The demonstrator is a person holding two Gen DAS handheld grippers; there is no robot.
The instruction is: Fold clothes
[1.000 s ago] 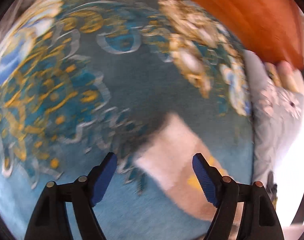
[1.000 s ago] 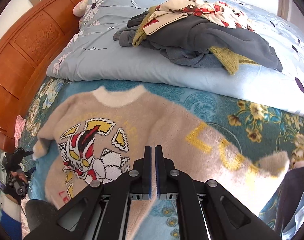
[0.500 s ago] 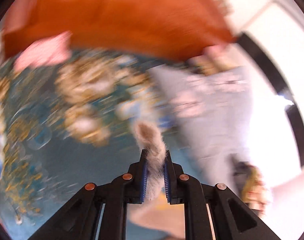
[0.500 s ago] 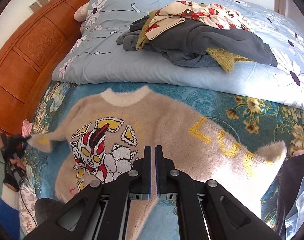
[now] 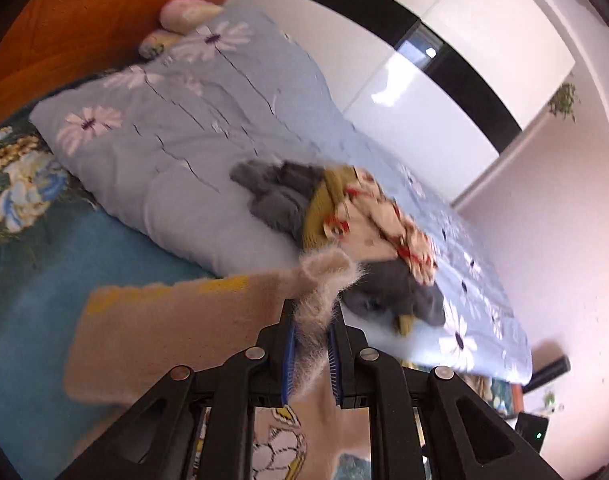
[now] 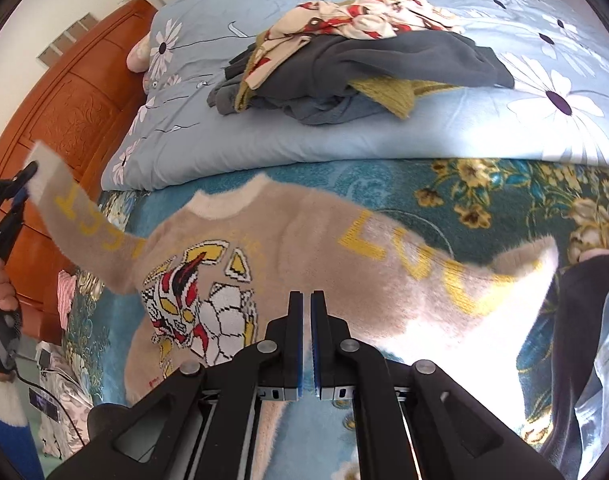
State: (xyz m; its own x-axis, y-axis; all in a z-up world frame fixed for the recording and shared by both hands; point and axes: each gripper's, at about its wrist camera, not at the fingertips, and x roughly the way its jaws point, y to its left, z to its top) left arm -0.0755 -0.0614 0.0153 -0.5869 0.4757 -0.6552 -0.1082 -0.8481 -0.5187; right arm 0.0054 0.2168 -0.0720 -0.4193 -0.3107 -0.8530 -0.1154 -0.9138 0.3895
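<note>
A fuzzy beige sweater (image 6: 288, 240) with a cartoon figure and yellow letters on its sleeves lies face up on the teal bedspread (image 6: 484, 184). My left gripper (image 5: 310, 316) is shut on the cuff of one sleeve (image 5: 176, 332). In the right wrist view the left gripper (image 6: 16, 192) holds that sleeve (image 6: 76, 220) raised off the bed at the far left. My right gripper (image 6: 306, 304) hovers over the sweater's lower front, shut, with nothing visible between its fingers. The other sleeve (image 6: 464, 280) lies flat to the right.
A pile of grey, mustard and red-patterned clothes (image 6: 356, 60) sits on a pale blue flowered quilt (image 6: 384, 136) behind the sweater. A wooden headboard (image 6: 76, 120) stands at left. A person's hand (image 6: 0, 288) grips the left tool. Dark fabric (image 6: 584, 320) lies at right.
The left gripper went from open over the cuff to shut on it, then lifted the sleeve up off the bedspread. The right gripper stayed shut above the sweater, drawing slightly nearer.
</note>
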